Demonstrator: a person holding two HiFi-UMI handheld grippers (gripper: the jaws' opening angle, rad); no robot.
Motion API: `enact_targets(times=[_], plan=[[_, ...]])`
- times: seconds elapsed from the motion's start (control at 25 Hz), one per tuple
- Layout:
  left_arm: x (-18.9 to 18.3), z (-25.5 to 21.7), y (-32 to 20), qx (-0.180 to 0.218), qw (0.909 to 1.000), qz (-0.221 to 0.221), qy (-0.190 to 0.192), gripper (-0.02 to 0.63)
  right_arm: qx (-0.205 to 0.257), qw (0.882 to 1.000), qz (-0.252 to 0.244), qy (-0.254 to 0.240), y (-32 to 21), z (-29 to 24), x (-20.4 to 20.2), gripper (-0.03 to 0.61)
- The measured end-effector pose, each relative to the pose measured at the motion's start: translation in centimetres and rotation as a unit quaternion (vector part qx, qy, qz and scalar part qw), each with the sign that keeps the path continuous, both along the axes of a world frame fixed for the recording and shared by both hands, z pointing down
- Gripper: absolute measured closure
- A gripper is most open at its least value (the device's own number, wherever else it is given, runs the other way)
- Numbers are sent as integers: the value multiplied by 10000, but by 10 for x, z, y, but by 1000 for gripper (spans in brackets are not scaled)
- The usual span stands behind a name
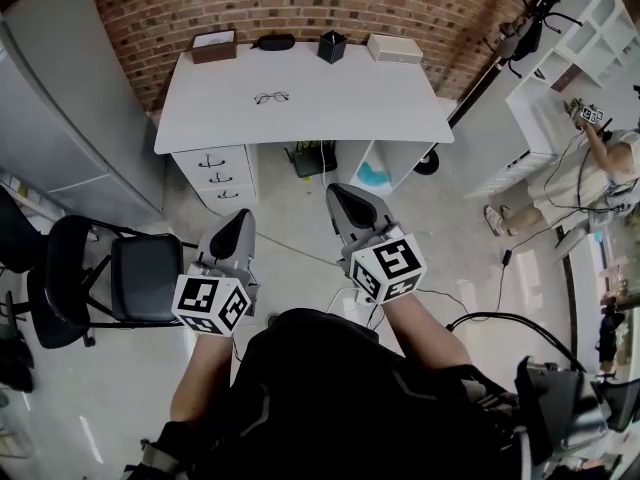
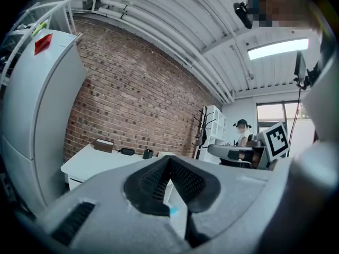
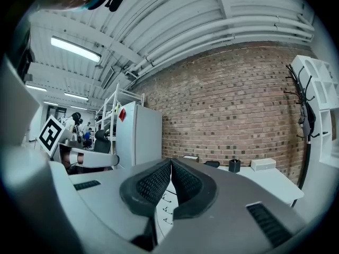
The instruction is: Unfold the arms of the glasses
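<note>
The thin-framed glasses (image 1: pixel 271 97) lie on the white desk (image 1: pixel 400 108) against the brick wall, in the head view's upper middle. Both grippers are held level over the floor, well short of the desk. My left gripper (image 1: pixel 240 224) is shut with nothing between its pads, and the pads meet at the tip in the left gripper view (image 2: pixel 169 160). My right gripper (image 1: pixel 345 198) is likewise shut and empty (image 3: pixel 170 163). I cannot make out the glasses in either gripper view.
Along the desk's back edge stand a brown box (image 1: pixel 213 45), a black case (image 1: pixel 274 41), a black cup (image 1: pixel 332 45) and a white box (image 1: pixel 394 48). A black chair (image 1: pixel 100 278) stands at the left by a grey cabinet (image 1: pixel 70 98). White shelves (image 1: pixel 590 38) and a person (image 1: pixel 600 163) are at the right.
</note>
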State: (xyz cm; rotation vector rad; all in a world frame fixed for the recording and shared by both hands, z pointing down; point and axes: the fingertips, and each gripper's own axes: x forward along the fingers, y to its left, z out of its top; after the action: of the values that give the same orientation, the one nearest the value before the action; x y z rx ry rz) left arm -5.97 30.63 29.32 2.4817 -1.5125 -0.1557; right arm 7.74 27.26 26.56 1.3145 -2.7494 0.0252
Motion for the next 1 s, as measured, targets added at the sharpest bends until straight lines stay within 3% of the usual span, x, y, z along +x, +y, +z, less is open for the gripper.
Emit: enact_targets(times=[0.36, 0.6, 1.0], plan=[[-25, 12, -6, -88, 9997, 201, 66, 607, -102, 9992, 385, 87, -9, 13, -14, 569], [-23, 15, -26, -117, 9993, 337, 70, 607, -126, 9991, 376, 114, -31, 16, -17, 569], [-29, 25, -102, -225, 9997, -9, -57, 607, -98, 9999, 114, -6, -115, 22, -18, 569]])
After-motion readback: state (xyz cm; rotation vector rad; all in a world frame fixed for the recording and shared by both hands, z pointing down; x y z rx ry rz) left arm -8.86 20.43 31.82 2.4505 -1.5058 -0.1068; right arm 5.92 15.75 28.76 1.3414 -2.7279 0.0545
